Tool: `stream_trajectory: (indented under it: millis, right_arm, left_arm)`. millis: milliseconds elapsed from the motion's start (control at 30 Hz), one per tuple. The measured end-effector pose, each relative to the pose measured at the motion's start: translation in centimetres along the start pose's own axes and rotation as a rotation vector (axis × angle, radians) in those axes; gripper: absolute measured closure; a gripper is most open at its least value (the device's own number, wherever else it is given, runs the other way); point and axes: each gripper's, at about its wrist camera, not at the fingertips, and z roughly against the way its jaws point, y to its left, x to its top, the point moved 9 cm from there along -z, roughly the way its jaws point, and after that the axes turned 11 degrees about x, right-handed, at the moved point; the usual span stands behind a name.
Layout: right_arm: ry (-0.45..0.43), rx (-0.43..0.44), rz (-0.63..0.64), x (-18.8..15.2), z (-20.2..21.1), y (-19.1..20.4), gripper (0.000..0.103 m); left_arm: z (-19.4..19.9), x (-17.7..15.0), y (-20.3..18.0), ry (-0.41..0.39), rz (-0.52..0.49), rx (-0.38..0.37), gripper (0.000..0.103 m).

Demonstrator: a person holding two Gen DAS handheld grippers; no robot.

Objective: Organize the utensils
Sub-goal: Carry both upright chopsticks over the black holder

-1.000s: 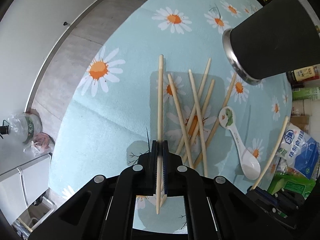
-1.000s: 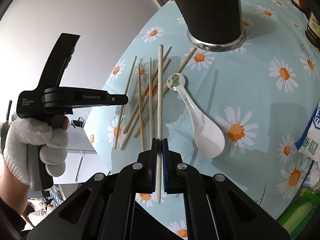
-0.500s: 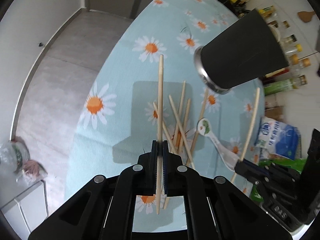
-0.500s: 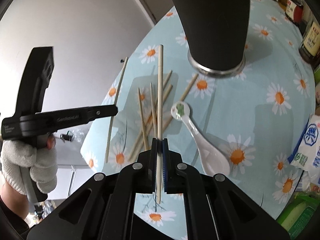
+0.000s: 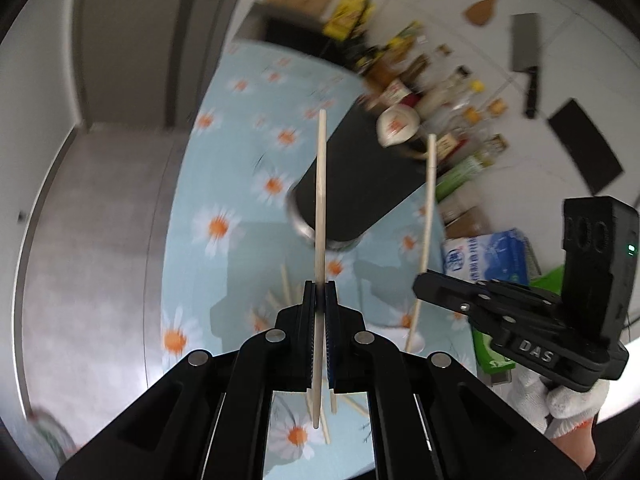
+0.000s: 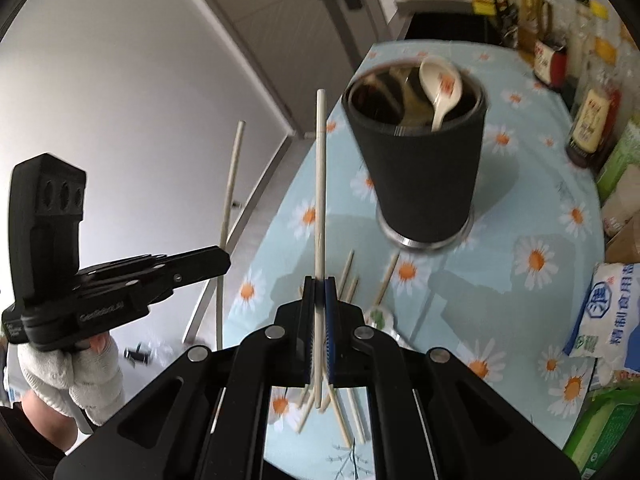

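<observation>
Legible in raised letters on the right gripper [image 5: 418, 280] body — "DAS". Faintly printed along the left gripper [image 6: 224, 258] body, "GenRobot.AI"; blue Chinese characters on a white bag [image 6: 612, 312] at the table edge — too blurred to read in full.

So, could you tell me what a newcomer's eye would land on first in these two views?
Probably the two grippers, the left gripper and the right gripper, each shut on a single chopstick held above the daisy tablecloth. Next, the tall black utensil holder at the table's middle, a white spoon already in it. Loose chopsticks lie in front of it.
</observation>
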Motion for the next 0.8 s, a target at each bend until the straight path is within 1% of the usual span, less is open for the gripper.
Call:
stream_trajectory:
  millis: [67,167,267,300,400,467,533,567,667,733,800]
  right_arm:
    - [-0.044,-0.003,-0.003,0.8,0.5,0.1,0.097]
    - [-0.088,0.032,-0.057,1.7,1.2,0.0,0.097]
    - [-0.136,0.016,-0.025,2.9,2.0,0.2,0.097]
    - [-0.148,0.016,-0.019,3.3,2.5,0.3,0.097]
    - [-0.223,0.037,-0.005,4.9,3.7,0.5,0.097]
    - [-0.276,0.017,0.019,6.0,4.7,0.7,0.097]
    - [-0.322,-0.009,0.042,7.2,5.5,0.8,0.097]
    - [-0.348,-0.006,0.046,7.9,6.0,0.7,0.097]
    - [-0.412,0.004,0.065,9.7,7.1,0.8,0.097]
    - [-0.454,-0.004,0.096,11.1,7.8,0.8,0.097]
    - [-0.481,-0.022,0.116,11.9,8.4,0.9,0.097]
  left_arm:
    - [0.7,1.1,-0.6,-0.041,-0.029,-0.033,0.100]
    - [1.8,2.9,-1.8,-0.103,-0.050,-0.080,0.100]
    - [3.4,4.8,-3.1,-0.186,-0.081,-0.119,0.100]
    - [3.9,5.5,-3.5,-0.218,-0.096,-0.123,0.100]
    - [4.8,6.9,-4.7,-0.291,-0.144,-0.127,0.100]
    - [5.2,8.1,-5.6,-0.341,-0.191,-0.109,0.100]
    - [5.5,8.8,-6.3,-0.371,-0.211,-0.130,0.100]
    - [5.6,9.3,-6.7,-0.389,-0.224,-0.134,0.100]
    - [5.8,10.7,-7.6,-0.434,-0.260,-0.132,0.100]
    - [5.9,11.5,-8.0,-0.457,-0.273,-0.143,0.100]
    - [6.0,12.3,-8.5,-0.495,-0.299,-0.139,0.100]
